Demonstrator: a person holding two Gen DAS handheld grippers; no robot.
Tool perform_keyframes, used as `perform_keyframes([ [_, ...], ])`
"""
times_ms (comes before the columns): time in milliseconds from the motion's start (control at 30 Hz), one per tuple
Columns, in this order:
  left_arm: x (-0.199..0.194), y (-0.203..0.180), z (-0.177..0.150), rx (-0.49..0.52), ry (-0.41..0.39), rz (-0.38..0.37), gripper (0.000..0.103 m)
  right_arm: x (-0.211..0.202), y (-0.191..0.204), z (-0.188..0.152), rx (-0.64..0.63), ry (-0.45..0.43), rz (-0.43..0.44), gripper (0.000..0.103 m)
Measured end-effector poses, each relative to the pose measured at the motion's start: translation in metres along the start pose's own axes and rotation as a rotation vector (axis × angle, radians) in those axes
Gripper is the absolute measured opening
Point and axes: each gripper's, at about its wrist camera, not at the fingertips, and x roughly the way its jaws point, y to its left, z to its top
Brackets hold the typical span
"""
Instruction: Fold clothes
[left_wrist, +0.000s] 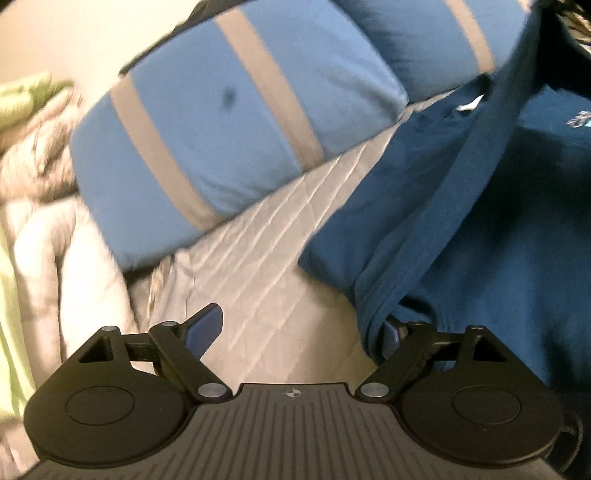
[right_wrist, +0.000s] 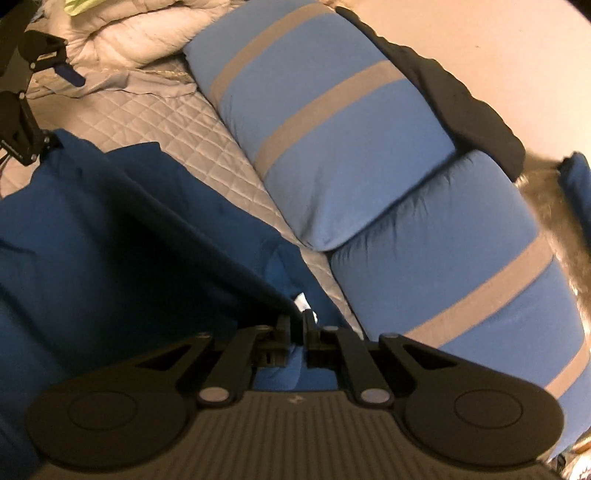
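Dark blue shirt (left_wrist: 480, 229) lies partly on the quilted grey bed (left_wrist: 258, 236), partly lifted; one hemmed edge runs taut as a band across the left wrist view, from upper right down to the left gripper (left_wrist: 299, 328). Left gripper spread wide; its left finger (left_wrist: 203, 328) bare over the bed, its right finger mostly hidden under the shirt's edge; whether that finger bears on the cloth cannot be told.

Right gripper (right_wrist: 295, 325) pressed together, pinching the shirt's edge; a white label (right_wrist: 304, 301) shows just beyond the fingertips; blue cloth bunches below, between the finger bases. From the pinch a taut fold runs up and left toward the left gripper (right_wrist: 55, 70), seen top left in the right wrist view with a blue pad exposed.

Two blue pillows with grey stripes (right_wrist: 332, 147) lie end to end along the far side of the bed, just beside the shirt; a pale quilt (left_wrist: 55, 236) heaped at the bed's left; something green (left_wrist: 26, 96) beyond it, blurred.
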Motion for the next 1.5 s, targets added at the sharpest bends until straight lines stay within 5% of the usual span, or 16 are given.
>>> perform_keyframes([
  [167, -0.005, -0.005, -0.001, 0.058, -0.088, -0.032, 0.085, -0.035, 0.013, -0.004, -0.22, -0.034, -0.183, 0.005],
  [267, 0.008, -0.008, -0.01, 0.089, -0.043, -0.032, 0.083, -0.033, 0.055, -0.03, -0.387, 0.015, -0.154, 0.006],
  [333, 0.011, -0.007, -0.017, 0.086, -0.027, -0.057, 0.082, -0.019, 0.079, -0.054, -0.402, 0.053, -0.075, 0.02],
  [400, 0.008, -0.005, -0.021, 0.084, -0.028, -0.087, 0.07, -0.009, 0.095, -0.075, -0.387, 0.073, -0.002, 0.031],
  [433, 0.006, -0.005, -0.022, 0.088, -0.033, -0.102, 0.069, -0.009, 0.096, -0.082, -0.362, 0.067, 0.026, 0.037],
  [500, -0.001, -0.004, -0.023, 0.103, -0.056, -0.136, 0.059, -0.011, 0.093, -0.095, -0.307, 0.052, 0.085, 0.066],
  [600, -0.014, -0.006, -0.023, 0.104, -0.093, -0.191, 0.039, -0.024, 0.07, -0.107, -0.213, 0.025, 0.173, 0.083],
  [800, -0.021, -0.014, -0.024, 0.101, -0.108, -0.224, 0.018, -0.03, 0.034, -0.137, -0.069, 0.066, 0.226, 0.08],
  [1267, -0.015, -0.006, -0.025, 0.003, -0.062, -0.165, 0.012, 0.015, -0.015, -0.178, 0.545, 0.106, 0.515, 0.079],
  [1333, -0.016, -0.007, -0.025, 0.001, -0.062, -0.164, 0.012, 0.02, -0.02, -0.184, 0.618, 0.094, 0.529, 0.066],
  [1400, -0.016, -0.007, -0.024, 0.009, -0.063, -0.162, 0.012, 0.025, -0.024, -0.189, 0.677, 0.087, 0.538, 0.025],
  [1500, -0.017, -0.008, -0.024, 0.02, -0.065, -0.159, 0.012, 0.021, -0.029, -0.19, 0.699, 0.09, 0.518, 0.007],
])
